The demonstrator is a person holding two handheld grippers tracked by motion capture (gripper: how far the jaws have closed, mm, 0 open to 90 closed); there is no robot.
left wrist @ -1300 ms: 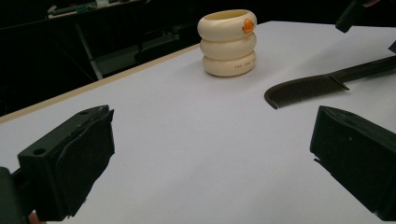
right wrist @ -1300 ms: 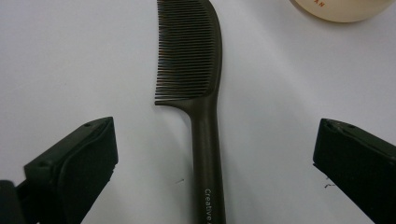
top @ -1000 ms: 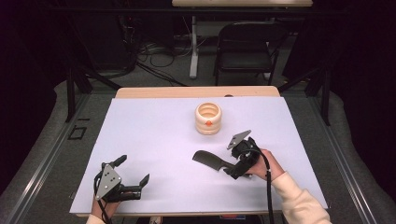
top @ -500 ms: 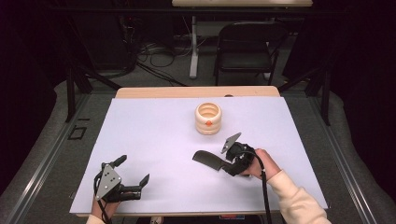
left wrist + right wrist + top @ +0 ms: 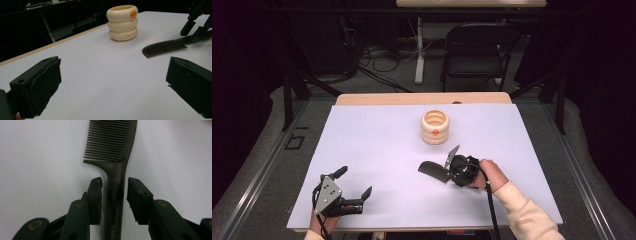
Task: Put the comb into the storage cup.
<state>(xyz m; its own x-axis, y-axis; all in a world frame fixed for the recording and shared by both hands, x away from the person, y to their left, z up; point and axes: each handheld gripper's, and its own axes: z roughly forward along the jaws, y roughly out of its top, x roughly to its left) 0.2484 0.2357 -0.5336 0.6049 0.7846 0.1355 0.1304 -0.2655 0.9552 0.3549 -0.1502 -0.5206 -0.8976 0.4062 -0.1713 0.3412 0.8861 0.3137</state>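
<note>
We are closing our right gripper (image 5: 114, 195) around the handle of the dark comb (image 5: 113, 152) lying flat on the table (image 5: 377, 145), pads not yet touching, left gripper (image 5: 112, 82) idle and open; next we must finish the squeeze squarely before lifting.

You are looking at one dark brown plastic comb with a straight handle (image 5: 434, 171), lying on one white-covered table (image 5: 377, 140), and one cream plastic holder shaped like three stacked rings with an orange dot (image 5: 435, 127) standing beyond it. You are holding two black two-jaw grippers, the left gripper (image 5: 354, 189) and the right gripper (image 5: 451, 161). One black folding chair (image 5: 476, 50) is standing behind the table.
</note>
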